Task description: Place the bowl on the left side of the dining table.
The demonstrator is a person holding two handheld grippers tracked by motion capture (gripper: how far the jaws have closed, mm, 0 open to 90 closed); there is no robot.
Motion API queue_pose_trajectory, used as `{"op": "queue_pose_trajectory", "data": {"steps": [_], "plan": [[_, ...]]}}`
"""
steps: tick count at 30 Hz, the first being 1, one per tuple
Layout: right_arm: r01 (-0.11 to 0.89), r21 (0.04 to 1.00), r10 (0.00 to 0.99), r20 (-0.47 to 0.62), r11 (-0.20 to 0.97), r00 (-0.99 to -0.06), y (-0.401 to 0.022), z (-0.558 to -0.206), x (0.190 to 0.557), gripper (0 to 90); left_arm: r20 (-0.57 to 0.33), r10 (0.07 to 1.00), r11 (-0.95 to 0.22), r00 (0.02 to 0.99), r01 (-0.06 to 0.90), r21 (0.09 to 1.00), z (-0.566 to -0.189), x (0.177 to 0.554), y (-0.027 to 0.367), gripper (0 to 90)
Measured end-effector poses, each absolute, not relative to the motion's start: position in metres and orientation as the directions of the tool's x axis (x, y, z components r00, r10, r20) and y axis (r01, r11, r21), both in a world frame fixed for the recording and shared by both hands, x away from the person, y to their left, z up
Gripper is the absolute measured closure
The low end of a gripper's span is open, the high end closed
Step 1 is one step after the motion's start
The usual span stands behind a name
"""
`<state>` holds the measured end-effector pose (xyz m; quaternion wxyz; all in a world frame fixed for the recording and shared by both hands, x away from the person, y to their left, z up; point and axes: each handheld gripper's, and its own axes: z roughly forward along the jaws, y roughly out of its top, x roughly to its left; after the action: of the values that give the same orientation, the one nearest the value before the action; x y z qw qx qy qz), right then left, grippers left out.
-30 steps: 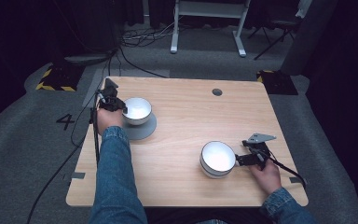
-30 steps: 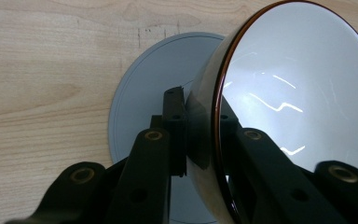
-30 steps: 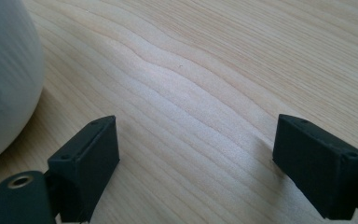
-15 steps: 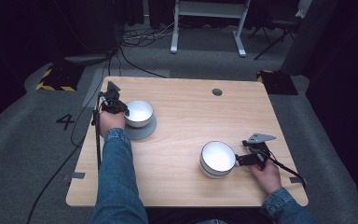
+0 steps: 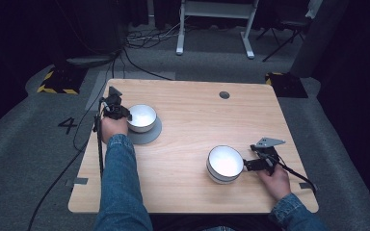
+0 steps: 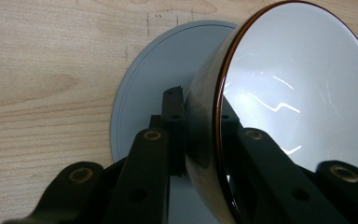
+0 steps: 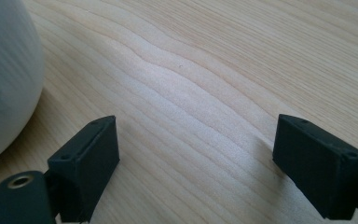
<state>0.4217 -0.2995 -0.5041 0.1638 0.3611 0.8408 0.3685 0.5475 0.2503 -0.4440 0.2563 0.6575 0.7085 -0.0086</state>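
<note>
jaws of left gripper (image 6: 200, 140) on bowl rim (image 6: 223, 84)

High view: fixed above the person's side, faces forward and down, takes in the whole wooden table (image 5: 192, 120) plus floor beyond. Left gripper view: rides the left gripper (image 6: 200, 135), looks steeply down, very close on a bowl (image 6: 298, 88) rim and grey plate (image 6: 163, 70); both also seen at the table's left in high view. Right gripper view: low, near-level along the tabletop, close; shares the second bowl (image 7: 4, 84) with high view.
</note>
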Motion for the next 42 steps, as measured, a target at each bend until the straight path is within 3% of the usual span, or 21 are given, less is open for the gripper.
{"op": "queue_pose_trajectory", "data": {"steps": [11,18,26,42], "plan": [[0.474,0.734,0.718,-0.027,0.486,-0.695,-0.301,-0.504,0.422,14.5,-0.412,0.911,0.154,-0.005,0.932,0.328,-0.45,0.542,0.257,79.8],[0.475,0.733,0.718,-0.025,0.486,-0.696,-0.301,-0.504,0.422,14.5,-0.473,0.881,0.18,0.006,0.921,0.347,-0.447,0.538,0.261,67.7],[0.477,0.734,0.721,-0.024,0.483,-0.693,-0.301,-0.504,0.422,14.5,-0.447,0.894,0.162,0.03,0.908,0.386,-0.43,0.537,0.259,57.2],[0.487,0.738,0.728,-0.007,0.467,-0.686,-0.3,-0.504,0.422,14.5,-0.378,0.904,0.037,0.199,0.845,0.534,-0.376,0.513,0.257,54.7]]}}
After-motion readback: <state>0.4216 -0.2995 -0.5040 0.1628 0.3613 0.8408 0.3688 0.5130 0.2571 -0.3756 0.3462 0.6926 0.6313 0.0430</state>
